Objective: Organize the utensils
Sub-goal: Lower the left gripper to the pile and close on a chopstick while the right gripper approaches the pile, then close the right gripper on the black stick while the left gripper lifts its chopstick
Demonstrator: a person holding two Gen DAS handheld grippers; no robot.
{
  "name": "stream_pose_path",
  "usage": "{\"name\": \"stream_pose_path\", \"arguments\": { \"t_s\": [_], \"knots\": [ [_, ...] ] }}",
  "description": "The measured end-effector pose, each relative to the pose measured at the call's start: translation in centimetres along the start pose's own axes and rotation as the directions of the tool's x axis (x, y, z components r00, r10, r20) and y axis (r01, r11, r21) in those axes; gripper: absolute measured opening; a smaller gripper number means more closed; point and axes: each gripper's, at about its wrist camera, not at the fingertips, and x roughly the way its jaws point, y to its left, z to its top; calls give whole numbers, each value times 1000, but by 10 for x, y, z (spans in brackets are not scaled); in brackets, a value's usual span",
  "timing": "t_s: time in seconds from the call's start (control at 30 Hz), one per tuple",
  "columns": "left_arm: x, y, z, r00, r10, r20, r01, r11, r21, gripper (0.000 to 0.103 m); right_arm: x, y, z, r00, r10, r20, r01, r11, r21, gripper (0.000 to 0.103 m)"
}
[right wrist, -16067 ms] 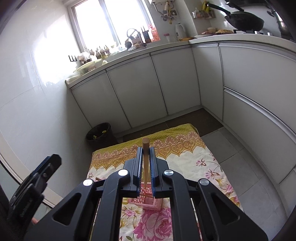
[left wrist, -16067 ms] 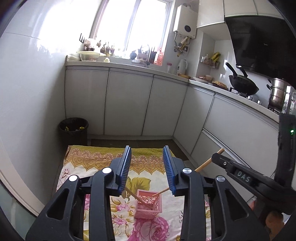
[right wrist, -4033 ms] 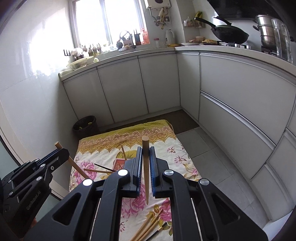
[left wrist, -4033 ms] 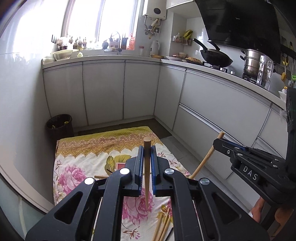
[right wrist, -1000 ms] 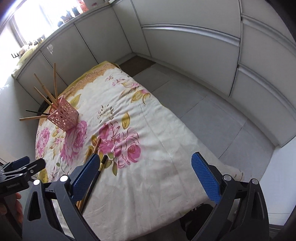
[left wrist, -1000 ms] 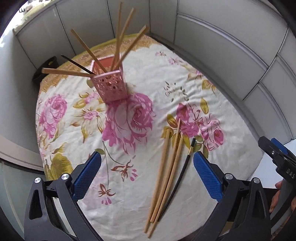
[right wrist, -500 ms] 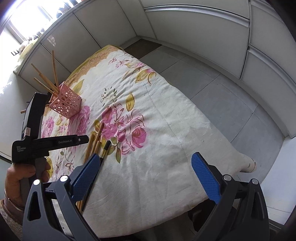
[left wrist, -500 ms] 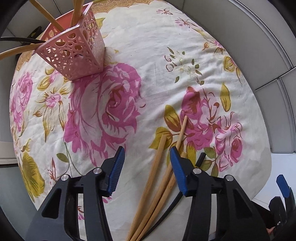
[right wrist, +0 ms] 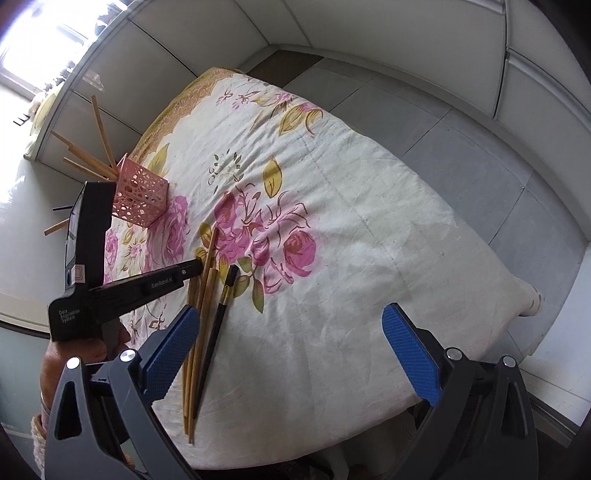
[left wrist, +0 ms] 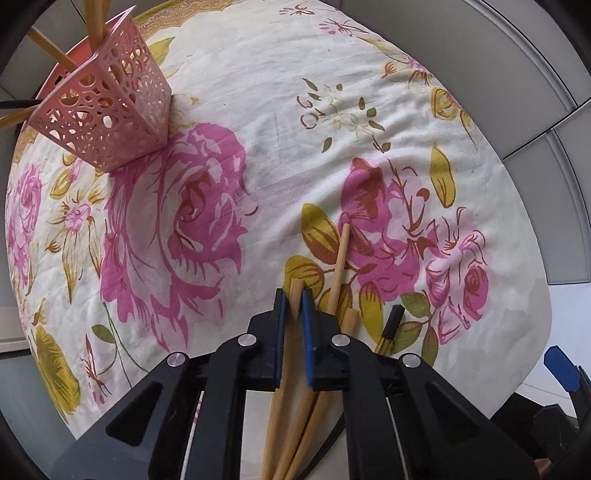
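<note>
- Left gripper (left wrist: pixel 293 301): jaws just drawn together, clenched on the top end of one wooden chopstick (left wrist: pixel 291 332) lying on the floral cloth (left wrist: pixel 258 92).
- Just right of those jaws: two more wooden chopsticks (left wrist: pixel 338 266) and one black chopstick (left wrist: pixel 391 325), side by side on the cloth, lower ends hidden under the gripper body.
- Well ahead and to the left of the jaws: one pink perforated holder (left wrist: pixel 107 107) standing on the cloth, with wooden sticks poking out; exact count unclear in this view.
- Right gripper (right wrist: pixel 291 332): jaws spread wide, released, nothing between the blue pads; bare cloth beyond them.
- Just past its left pad: the loose bundle in full length, three wooden plus one black, four in all.
- Only in the right wrist view: the left gripper from the side, tip down on the bundle, the hand (right wrist: pixel 74 354) holding it, about four wooden sticks (right wrist: pixel 99 133) fanning from the holder, grey floor tiles (right wrist: pixel 461 155) and white cabinets (right wrist: pixel 369 29).
- Only in the left wrist view: the pinch on the stick itself.
</note>
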Motion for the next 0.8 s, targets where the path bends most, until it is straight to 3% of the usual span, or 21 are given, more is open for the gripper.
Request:
{"name": "stream_pose_path", "arguments": {
  "t_s": [0.23, 0.4, 0.53, 0.67, 0.73, 0.8],
  "knots": [
    [-11, 58, -42, 996, -61, 69, 69, 989, -131, 6, 37, 38, 5, 992, -76, -96, 73, 997, -28, 94],
    [-37, 99, -65, 981, -113, 161, 145, 968, -205, 6, 78, 67, 10, 970, -154, -186, 150, 988, -34, 57],
    [-56, 112, -71, 963, -145, 226, 194, 958, -212, 6, 93, 82, 10, 961, -202, -188, 198, 979, -44, 47],
    [-61, 113, -71, 957, -140, 255, 194, 960, -202, 6, 101, 94, 13, 957, -242, -161, 237, 970, -51, 36],
    [-70, 111, -74, 953, -148, 266, 205, 958, -201, 6, 103, 97, 17, 956, -254, -148, 248, 967, -56, 28],
    [-76, 114, -75, 948, -141, 286, 202, 960, -196, 6, 106, 100, 20, 956, -264, -130, 257, 964, -70, 11]
  ]
}}
